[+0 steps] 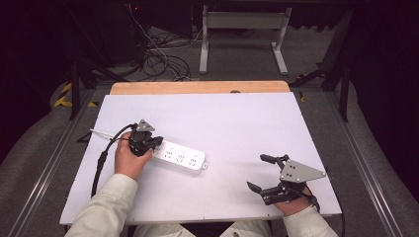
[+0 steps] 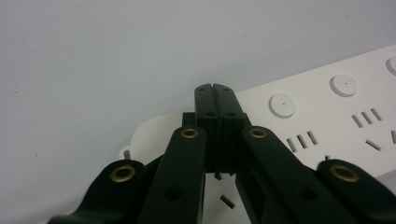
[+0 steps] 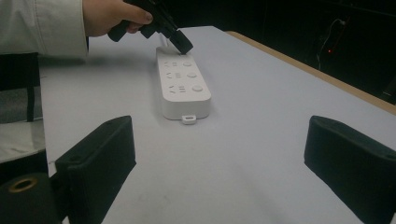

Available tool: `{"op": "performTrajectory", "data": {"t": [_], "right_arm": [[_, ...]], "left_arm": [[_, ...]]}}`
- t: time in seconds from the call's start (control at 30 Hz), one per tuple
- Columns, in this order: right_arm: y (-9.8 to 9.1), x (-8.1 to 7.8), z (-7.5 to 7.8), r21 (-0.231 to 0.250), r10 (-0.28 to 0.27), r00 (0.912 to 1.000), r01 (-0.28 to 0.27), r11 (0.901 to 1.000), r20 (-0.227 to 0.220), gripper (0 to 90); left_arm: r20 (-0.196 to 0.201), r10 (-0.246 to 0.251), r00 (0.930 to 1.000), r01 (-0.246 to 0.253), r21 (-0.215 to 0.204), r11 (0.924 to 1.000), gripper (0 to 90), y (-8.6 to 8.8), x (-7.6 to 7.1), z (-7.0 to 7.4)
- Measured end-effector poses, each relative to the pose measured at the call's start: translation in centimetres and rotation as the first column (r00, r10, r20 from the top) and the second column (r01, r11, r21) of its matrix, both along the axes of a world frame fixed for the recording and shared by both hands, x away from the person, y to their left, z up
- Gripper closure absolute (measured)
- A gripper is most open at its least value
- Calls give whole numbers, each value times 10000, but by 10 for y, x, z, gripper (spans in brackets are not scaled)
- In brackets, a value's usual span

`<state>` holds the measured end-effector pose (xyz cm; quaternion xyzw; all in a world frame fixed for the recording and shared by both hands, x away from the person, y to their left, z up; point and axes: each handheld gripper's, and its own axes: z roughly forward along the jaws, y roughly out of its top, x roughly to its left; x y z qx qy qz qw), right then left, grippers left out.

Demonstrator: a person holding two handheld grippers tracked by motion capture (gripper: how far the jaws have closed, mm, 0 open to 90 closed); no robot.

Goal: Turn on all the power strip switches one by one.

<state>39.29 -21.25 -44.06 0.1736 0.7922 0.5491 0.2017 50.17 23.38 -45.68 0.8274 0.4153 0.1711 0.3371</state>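
Observation:
A white power strip [image 1: 180, 157] with several sockets and round buttons lies flat on the white table [image 1: 227, 118], left of centre. My left gripper [image 1: 157, 143] is shut, its tips pressed together just over the strip's left end. In the left gripper view the closed tips [image 2: 215, 91] stand over the strip's [image 2: 327, 121] rounded end; nothing shows between them. My right gripper [image 1: 256, 172] hovers open near the table's front right, jaws wide apart with nothing between. The right gripper view looks past that open gripper [image 3: 219, 158] toward the strip [image 3: 184, 84] and the left gripper [image 3: 181, 44].
A thin white cord [image 1: 101, 132] runs left from the strip's end. A wooden edge [image 1: 197, 87] borders the table's far side. Beyond it are tangled cables [image 1: 163, 59] and a white frame [image 1: 242, 29] on the floor.

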Motion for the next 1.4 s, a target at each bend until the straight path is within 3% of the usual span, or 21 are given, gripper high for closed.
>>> {"op": "performTrajectory", "data": {"t": [0.8,0.87,1.23,1.4], "right_arm": [[1,-1,0,-53,45,10000,-45,10000,5,92],[2,-1,0,-64,53,10000,-53,10000,-2,92],[2,-2,0,-60,65,10000,-65,10000,-14,92],[1,-1,0,-44,28,10000,-27,10000,14,92]], "left_arm": [[264,226,9994,-241,595,9979,900,-9,-3,-1],[75,237,9997,-240,377,9990,900,-7,-2,-1],[-22,324,9995,-323,346,9989,900,-7,-2,-2],[340,349,9988,-358,267,9990,900,-9,-6,0]]}}
